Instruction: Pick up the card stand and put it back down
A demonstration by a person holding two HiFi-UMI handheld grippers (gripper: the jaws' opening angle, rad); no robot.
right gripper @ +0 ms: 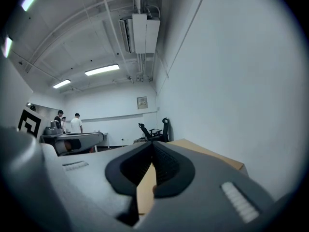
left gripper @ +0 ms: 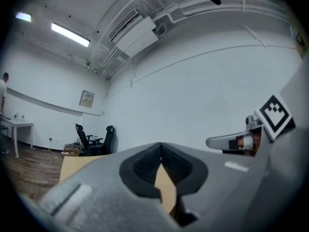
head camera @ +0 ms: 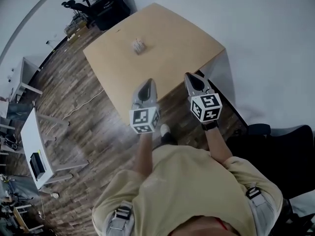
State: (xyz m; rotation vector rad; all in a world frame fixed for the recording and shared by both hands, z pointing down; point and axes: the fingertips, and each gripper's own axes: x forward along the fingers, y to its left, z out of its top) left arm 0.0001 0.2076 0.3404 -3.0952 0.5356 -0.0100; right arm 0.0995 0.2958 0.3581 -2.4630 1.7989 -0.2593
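Note:
The card stand (head camera: 139,45) is a small pale object standing on the far part of the tan table (head camera: 167,58). Both grippers hover over the table's near edge, well short of the stand. My left gripper (head camera: 147,84) is shut with nothing in it; in the left gripper view its tips (left gripper: 161,146) meet, with only table surface showing behind them. My right gripper (head camera: 192,77) is likewise shut and empty, its tips (right gripper: 153,144) touching. The card stand is hidden in both gripper views. Each gripper sees the other one beside it: the right gripper (left gripper: 235,141) and the left gripper (right gripper: 77,140).
A white wall (head camera: 266,38) runs along the table's right side. Black office chairs (head camera: 96,4) stand beyond the far corner. White desks (head camera: 34,132) sit on the wood floor at left. A black chair (head camera: 280,146) is by my right side. Two people (right gripper: 67,123) stand far off.

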